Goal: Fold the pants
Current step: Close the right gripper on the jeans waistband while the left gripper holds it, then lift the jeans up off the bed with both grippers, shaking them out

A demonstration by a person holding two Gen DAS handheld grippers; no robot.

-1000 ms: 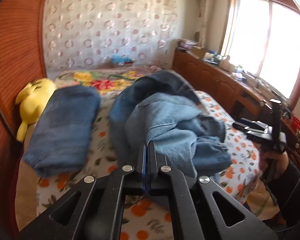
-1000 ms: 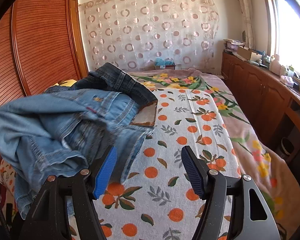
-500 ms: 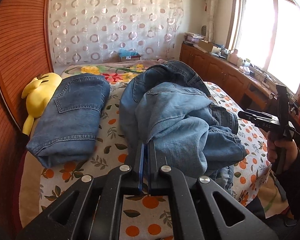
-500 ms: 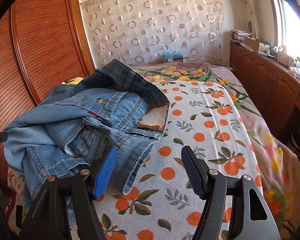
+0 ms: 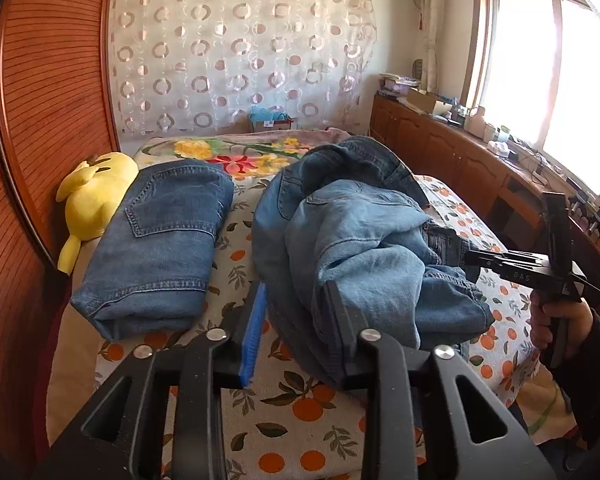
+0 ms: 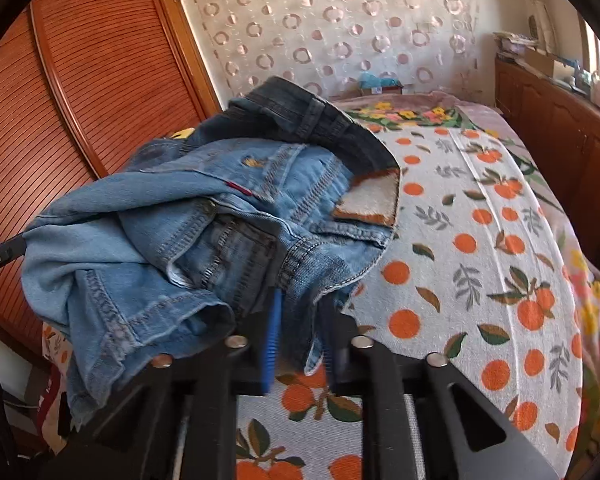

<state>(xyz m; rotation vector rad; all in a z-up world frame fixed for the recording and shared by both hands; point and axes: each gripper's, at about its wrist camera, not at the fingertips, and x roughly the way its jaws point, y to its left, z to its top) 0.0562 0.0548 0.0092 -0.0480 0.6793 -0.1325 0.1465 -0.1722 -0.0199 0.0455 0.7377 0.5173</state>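
Light blue jeans [image 5: 364, 248] lie crumpled on top of darker jeans [image 5: 352, 160] on the bed. My left gripper [image 5: 296, 286] is at the near edge of this pile. Its jaws are opening, denim hangs between them and drapes over the right finger [image 5: 340, 320], and the blue pad [image 5: 256, 332] stands free of the cloth. My right gripper [image 6: 300, 312] is closing, its pads pinching the hem of the light blue jeans [image 6: 204, 216] near the waistband. In the left wrist view the right gripper [image 5: 472, 258] bites the waistband from the right, with a hand [image 5: 560, 320] holding it.
Folded dark jeans [image 5: 160, 240] lie at the left of the bed beside a yellow plush toy [image 5: 96, 196]. The orange-print bedcover [image 6: 480, 264] spreads to the right. A wooden wardrobe [image 5: 40, 120] lines the left side; a low wooden cabinet [image 5: 460, 160] runs under the window.
My left jaws, shut on the denim before, have parted. My right gripper moved in to the pile and its wide jaws came together on the jeans' hem.
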